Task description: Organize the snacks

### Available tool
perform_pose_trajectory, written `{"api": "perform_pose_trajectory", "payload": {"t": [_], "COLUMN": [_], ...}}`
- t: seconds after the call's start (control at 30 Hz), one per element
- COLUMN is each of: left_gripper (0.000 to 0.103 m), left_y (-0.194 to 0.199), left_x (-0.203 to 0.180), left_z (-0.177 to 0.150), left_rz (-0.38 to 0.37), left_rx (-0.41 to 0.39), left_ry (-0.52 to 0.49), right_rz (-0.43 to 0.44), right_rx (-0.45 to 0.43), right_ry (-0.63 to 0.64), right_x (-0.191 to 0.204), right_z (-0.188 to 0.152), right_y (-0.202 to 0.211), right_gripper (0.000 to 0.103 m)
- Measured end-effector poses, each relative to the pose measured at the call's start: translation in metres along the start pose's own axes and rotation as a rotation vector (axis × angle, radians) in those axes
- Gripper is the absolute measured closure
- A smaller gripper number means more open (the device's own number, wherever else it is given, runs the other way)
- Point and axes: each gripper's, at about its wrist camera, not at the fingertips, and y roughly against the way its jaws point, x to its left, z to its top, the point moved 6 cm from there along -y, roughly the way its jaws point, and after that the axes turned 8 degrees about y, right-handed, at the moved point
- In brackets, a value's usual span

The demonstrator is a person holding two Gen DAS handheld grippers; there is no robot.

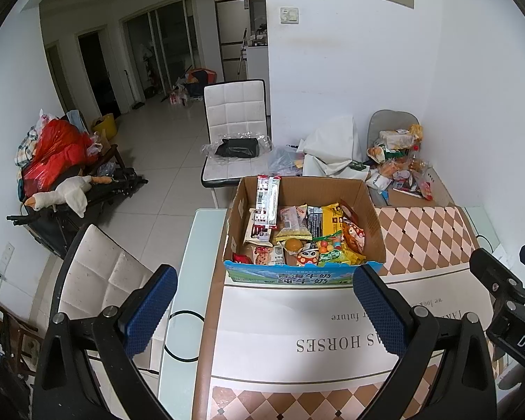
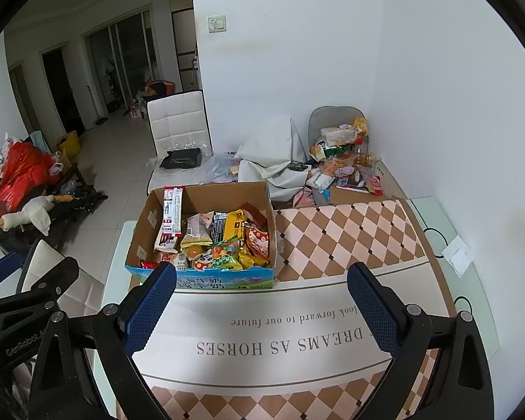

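An open cardboard box [image 1: 374,225] [image 2: 141,227] with a blue printed front stands on the table, packed with several snack packets: a yellow bag [image 1: 332,218] [image 2: 235,225], a red spotted packet [image 1: 353,236], a tall red-and-white pack [image 1: 267,197] [image 2: 171,210] leaning at its left. My left gripper [image 1: 264,309] hovers open just in front of the box, nothing between its blue pads. My right gripper [image 2: 260,309] is open too, in front of the box and a little to its right. Each gripper's black frame shows at the edge of the other's view.
A checked brown-and-pink cloth [image 2: 343,241] with printed words covers the glass table [image 2: 472,280]. White chairs stand behind [image 1: 236,112] and at the left [image 1: 101,273]. A second carton with a snack heap [image 2: 350,161] sits far right near the wall. A white paper slip [image 2: 456,255] lies at the right edge.
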Motion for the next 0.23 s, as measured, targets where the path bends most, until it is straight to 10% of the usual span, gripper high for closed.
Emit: {"api": "perform_pose_trajectory", "payload": {"t": [0.23], "left_gripper": [0.000], "left_y": [0.0046], "left_x": [-0.0031], "left_z": [0.0066], "left_rz": [0.001], "left_rx": [-0.013], "left_ry": [0.004], "right_rz": [0.001], "right_rx": [-0.001], "right_ry": [0.001], "right_x": [-0.0002], "right_z": [0.0000], "right_y": [-0.0001], "right_gripper": [0.003]}}
